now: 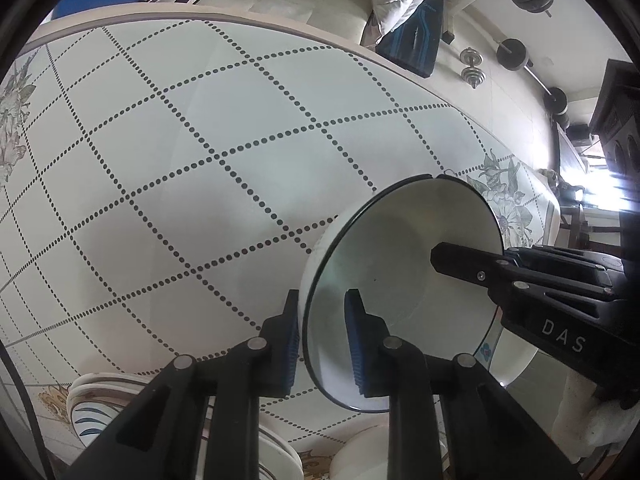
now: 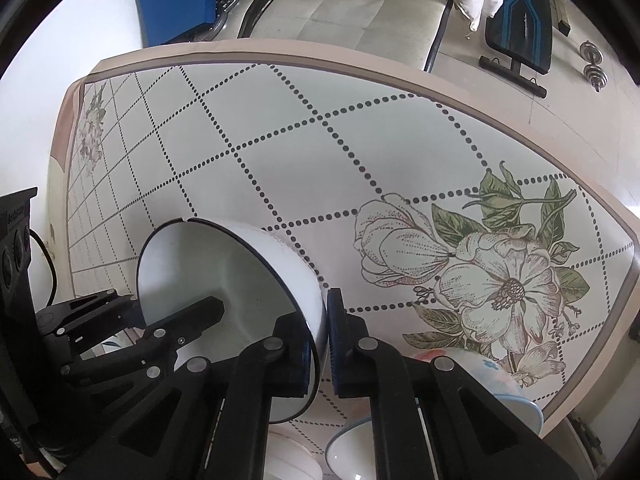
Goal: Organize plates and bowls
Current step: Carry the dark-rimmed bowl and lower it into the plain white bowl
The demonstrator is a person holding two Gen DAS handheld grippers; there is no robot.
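A white bowl (image 1: 400, 240) with a thin dark rim hangs tilted above the table, its opening turned toward both cameras. My left gripper (image 1: 323, 302) is shut on its near rim, one blue pad (image 1: 290, 344) outside the wall and the other inside. My right gripper (image 2: 320, 312) is shut on the opposite side of the same bowl (image 2: 224, 264), its pads clamping the wall. In the left wrist view the right gripper's finger (image 1: 460, 260) reaches into the bowl from the right.
The table (image 1: 180, 160) has a cloth with dotted diamonds and flower prints. A stack of plates (image 1: 92, 408) and a white bowl (image 1: 360, 456) sit near its front edge. A flowered bowl (image 2: 500, 380) and a blue-rimmed bowl (image 2: 348, 452) lie below the right gripper. A sofa and dumbbells stand beyond.
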